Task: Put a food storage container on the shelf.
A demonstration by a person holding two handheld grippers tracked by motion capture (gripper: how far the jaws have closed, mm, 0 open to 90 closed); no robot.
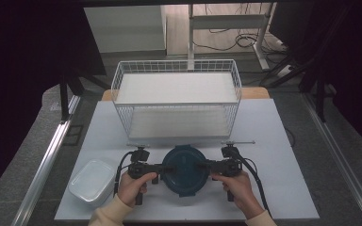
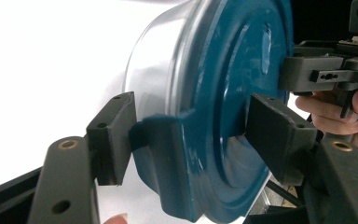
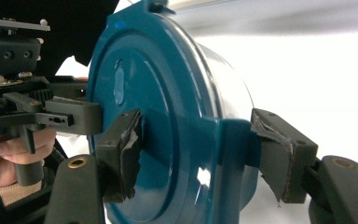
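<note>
So both sides are already clamped: the left hand-held gripper [image 1: 156,168] has its jaws pinched over a latch tab of the round blue-lidded container [image 1: 185,170], and the right hand-held gripper [image 1: 211,166] grips the opposite tab the same way. The container sits on the surface [image 1: 283,141] right in front of the white wire basket [image 1: 176,98]. My guess is it's headed there, so the lift is still to come. A white lidded tub [image 1: 92,181] sits off to the left.
</note>
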